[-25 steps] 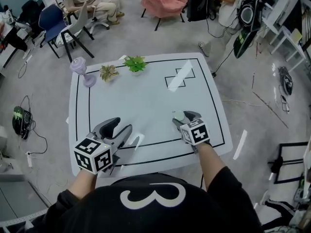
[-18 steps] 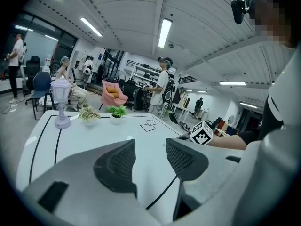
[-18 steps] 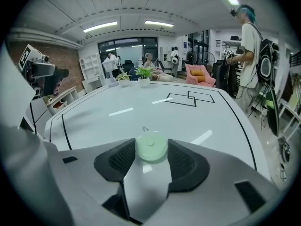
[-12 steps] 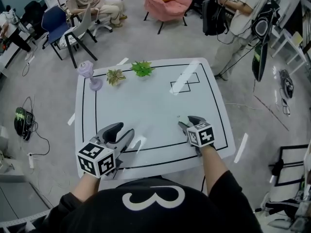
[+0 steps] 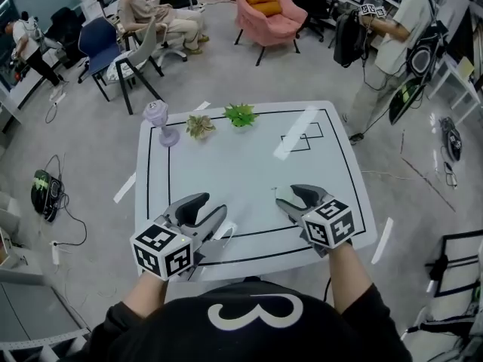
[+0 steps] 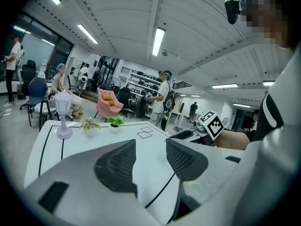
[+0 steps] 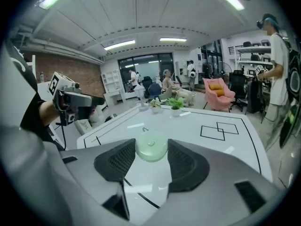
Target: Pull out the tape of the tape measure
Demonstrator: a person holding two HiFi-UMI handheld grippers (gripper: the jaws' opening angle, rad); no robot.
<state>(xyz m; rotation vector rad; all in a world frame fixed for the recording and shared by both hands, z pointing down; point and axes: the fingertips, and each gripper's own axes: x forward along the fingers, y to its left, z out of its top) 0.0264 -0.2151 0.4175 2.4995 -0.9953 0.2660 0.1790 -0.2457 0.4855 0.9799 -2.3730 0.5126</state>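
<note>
Two grippers over the near table (image 5: 249, 149) edge: we pinch the green tape measure (image 7: 151, 147) by its sides in the right gripper (image 5: 289, 192), jaws just closed on it, likely anchoring it so the left gripper (image 5: 211, 204), jaws spread and empty, can pull.

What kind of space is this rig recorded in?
Probably an open-plan lab or office workspace: a white table marked with black lines stands on a grey floor, with a blue office chair and a pink armchair beyond it.

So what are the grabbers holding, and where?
The right gripper, jaws just closed, pinches the pale green round tape measure by its edges. The left gripper holds nothing.
</note>
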